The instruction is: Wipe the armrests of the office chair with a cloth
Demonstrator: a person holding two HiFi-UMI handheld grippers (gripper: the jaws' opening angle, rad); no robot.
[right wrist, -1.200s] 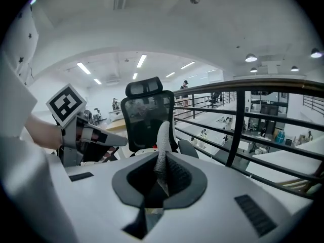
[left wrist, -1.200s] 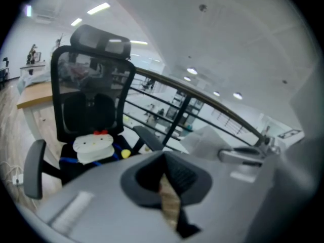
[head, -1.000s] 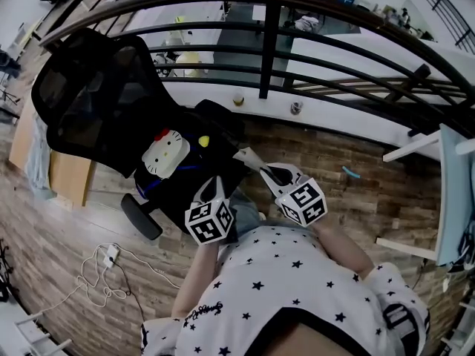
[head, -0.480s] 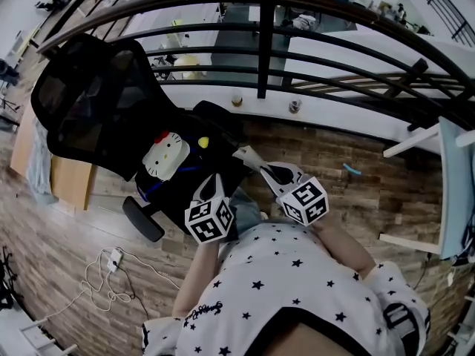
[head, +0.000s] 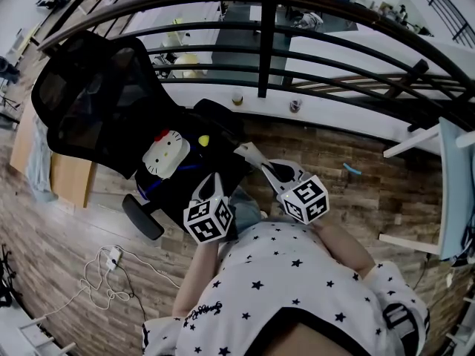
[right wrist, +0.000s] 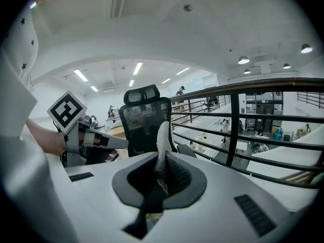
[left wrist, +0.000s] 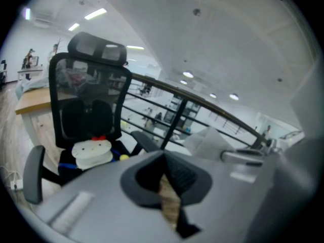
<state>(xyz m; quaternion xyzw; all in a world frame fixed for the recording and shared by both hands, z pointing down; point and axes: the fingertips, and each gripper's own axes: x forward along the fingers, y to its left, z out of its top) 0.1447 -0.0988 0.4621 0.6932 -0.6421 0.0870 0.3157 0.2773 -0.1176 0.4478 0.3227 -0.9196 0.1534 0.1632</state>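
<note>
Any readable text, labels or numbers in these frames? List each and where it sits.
Script print on the person's shirt: there, but too small and blurred to read.
On the left marker cube and right marker cube: square code patterns only, no letters or digits.
Nothing else legible in any view.

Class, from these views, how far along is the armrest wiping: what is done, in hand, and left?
Done: the cloth is picked up, pinched in the right gripper. In hand: it is held near the office chair, seemingly touching no armrest; the left gripper is shut, empty. Left: wiping both sides; nothing shows either wiped.
</note>
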